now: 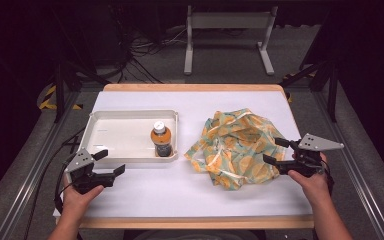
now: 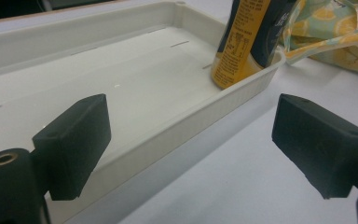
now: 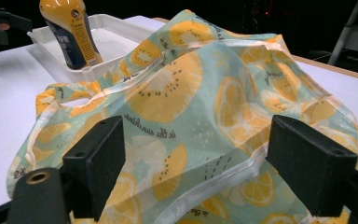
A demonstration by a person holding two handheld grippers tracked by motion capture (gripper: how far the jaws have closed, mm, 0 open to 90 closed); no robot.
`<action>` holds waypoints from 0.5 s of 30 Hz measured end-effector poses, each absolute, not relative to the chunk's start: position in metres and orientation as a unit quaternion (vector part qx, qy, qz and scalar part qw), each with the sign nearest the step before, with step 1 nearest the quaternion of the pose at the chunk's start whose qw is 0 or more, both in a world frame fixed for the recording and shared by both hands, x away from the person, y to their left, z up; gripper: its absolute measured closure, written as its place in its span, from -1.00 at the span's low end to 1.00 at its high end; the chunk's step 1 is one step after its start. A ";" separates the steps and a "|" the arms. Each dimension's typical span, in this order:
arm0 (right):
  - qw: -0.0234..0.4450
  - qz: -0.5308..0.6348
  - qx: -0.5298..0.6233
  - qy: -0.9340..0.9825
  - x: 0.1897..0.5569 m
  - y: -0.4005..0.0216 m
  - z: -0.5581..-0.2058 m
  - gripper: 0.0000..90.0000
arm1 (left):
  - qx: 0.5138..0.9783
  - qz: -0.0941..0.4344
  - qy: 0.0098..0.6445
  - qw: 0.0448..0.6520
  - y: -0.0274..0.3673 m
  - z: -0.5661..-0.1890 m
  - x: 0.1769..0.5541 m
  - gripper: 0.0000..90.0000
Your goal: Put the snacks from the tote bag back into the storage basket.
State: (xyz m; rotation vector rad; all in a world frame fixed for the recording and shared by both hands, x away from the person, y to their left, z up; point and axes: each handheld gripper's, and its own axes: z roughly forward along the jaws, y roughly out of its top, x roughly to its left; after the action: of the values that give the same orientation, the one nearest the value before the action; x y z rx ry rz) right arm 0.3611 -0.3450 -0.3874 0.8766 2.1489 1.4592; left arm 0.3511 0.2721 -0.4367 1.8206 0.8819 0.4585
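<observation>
Crumpled pale-green fabric bag printed with orange citrus slices point(image 1: 235, 145) lies in a heap on the right half of the white surface point(image 1: 170, 190), its looped handle trailing toward the tray beside it. The right hand-held gripper point(image 1: 276, 151), held in the person's right hand point(image 1: 312, 180), rests at the bag's right edge with its black jaws spread wide apart and the cloth lying between them; in the right gripper view the jaws frame the fabric point(image 3: 191, 116) without pinching it. To the left, a shallow white plastic tray point(image 1: 105, 127) holds an upright orange-and-dark bottle with a white cap point(image 1: 161, 140) standing in its near right corner, close to the bag. The left hand-held gripper point(image 1: 110, 162), held in the person's left hand point(image 1: 80, 197), sits just in front of the tray's near rim, its jaws likewise open and gripping nothing; the left gripper view looks over the tray wall point(image 2: 177, 126) toward the bottle point(image 2: 247, 42).
</observation>
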 end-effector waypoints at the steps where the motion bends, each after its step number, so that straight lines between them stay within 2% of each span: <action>1: 0.200 0.522 0.313 0.767 0.361 -0.345 -0.389 -0.56 | 0.755 0.189 0.369 0.509 0.273 -0.438 0.351 -0.75; 7: 0.202 0.524 0.314 0.766 0.362 -0.343 -0.397 -0.57 | 0.742 0.185 0.387 0.516 0.280 -0.448 0.355 -0.75; 11: 0.198 0.522 0.318 0.766 0.364 -0.342 -0.401 -0.57 | 0.755 0.196 0.387 0.491 0.277 -0.450 0.356 -0.74; 15: 0.195 0.520 0.319 0.768 0.365 -0.342 -0.404 -0.57 | 0.757 0.193 0.378 0.497 0.274 -0.449 0.355 -0.74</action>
State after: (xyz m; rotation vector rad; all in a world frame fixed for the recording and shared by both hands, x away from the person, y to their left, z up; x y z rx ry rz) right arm 0.3655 -0.3420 -0.4036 0.8954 2.1524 1.4579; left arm 0.3551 0.2744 -0.4493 1.8329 0.9167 0.4674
